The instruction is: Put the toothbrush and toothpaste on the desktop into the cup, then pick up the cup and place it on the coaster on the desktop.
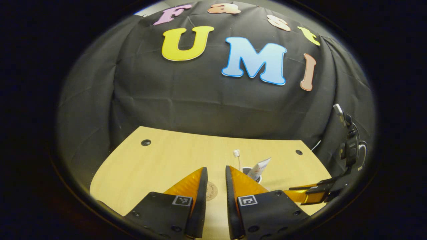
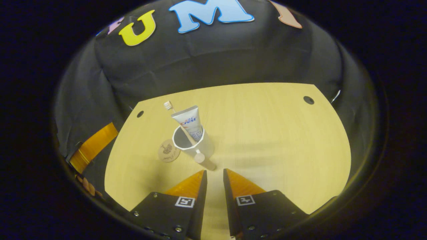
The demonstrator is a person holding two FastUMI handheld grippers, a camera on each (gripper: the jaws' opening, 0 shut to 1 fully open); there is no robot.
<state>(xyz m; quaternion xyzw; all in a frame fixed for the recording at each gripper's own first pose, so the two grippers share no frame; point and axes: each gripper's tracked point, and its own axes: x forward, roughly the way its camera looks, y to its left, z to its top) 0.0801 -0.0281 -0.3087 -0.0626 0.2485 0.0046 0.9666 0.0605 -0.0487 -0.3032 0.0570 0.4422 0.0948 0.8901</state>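
right gripper view: cup (image 2: 193, 142) stands upright on the wooden desktop (image 2: 273, 133), at about 11 o'clock from the right gripper (image 2: 215, 175). toothpaste (image 2: 190, 122) and toothbrush (image 2: 173, 113) both sit inside the cup, leaning toward 11 o'clock, brush head poking out above the tube. cup handle (image 2: 204, 160) points toward 5 o'clock, near the right gripper's fingertips but apart from them. round coaster (image 2: 168, 151) lies flat on the desktop just beside the cup at its 9 o'clock, cup not on it. right gripper fingers nearly together, narrow gap, nothing between them, hovering over bare desktop. the other gripper's finger shows at the 9 o'clock edge.

left gripper view: left gripper (image 1: 216, 173) with a narrow gap between its fingers, holding nothing. coaster (image 1: 211, 190) peeks through the gap between the fingers. cup (image 1: 248, 171) partly hidden behind the finger at 3 o'clock, toothpaste (image 1: 261, 168) and toothbrush (image 1: 237, 156) sticking up out of it. right gripper (image 1: 302, 195) enters from 4 o'clock, tips aimed at the cup, contact cannot be told here.
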